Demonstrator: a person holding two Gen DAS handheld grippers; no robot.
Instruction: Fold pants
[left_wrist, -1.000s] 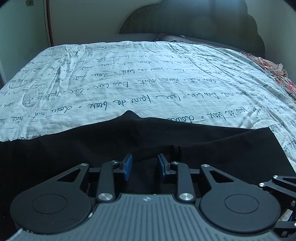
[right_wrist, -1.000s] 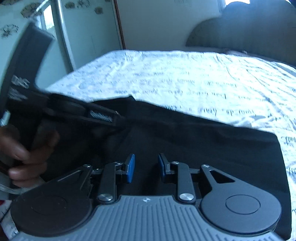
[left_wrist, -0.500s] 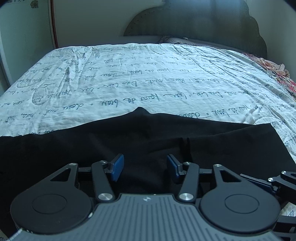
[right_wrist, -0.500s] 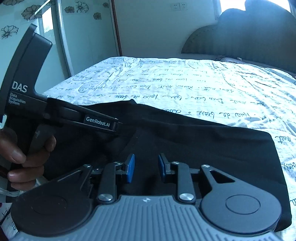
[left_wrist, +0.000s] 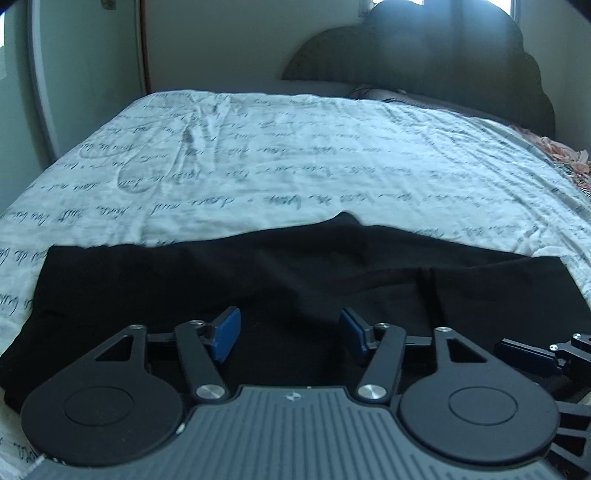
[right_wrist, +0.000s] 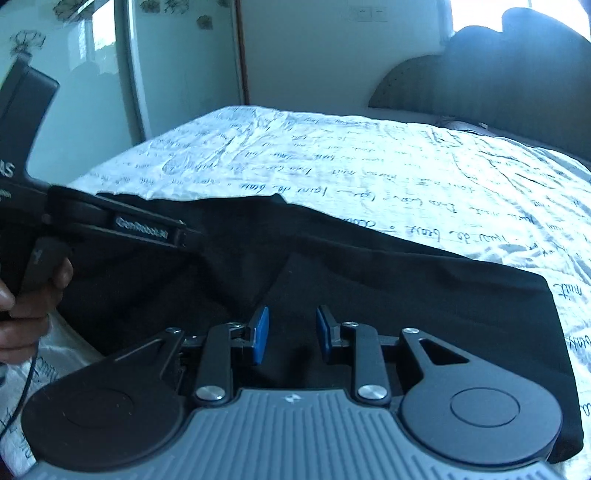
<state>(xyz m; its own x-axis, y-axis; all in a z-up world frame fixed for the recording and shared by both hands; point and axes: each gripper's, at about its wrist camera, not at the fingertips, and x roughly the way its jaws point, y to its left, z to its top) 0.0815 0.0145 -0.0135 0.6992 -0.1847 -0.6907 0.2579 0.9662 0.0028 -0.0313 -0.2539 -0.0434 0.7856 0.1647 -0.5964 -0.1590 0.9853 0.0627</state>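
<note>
While black pants (left_wrist: 295, 273) lie smooth on crinkled script-printed sheet (left_wrist: 295, 166), both tools (left_wrist: 290, 334) (right_wrist: 290, 334) gape empty, left's jaws just widening.

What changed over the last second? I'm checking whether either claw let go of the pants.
The left claw has just been opening; its jaws now stand wide over the pants, gripping nothing. It also slid sideways, so the pants' left end now shows. The right claw stayed narrowly open with nothing visibly pinched. The pants stayed flat on the bed.
</note>
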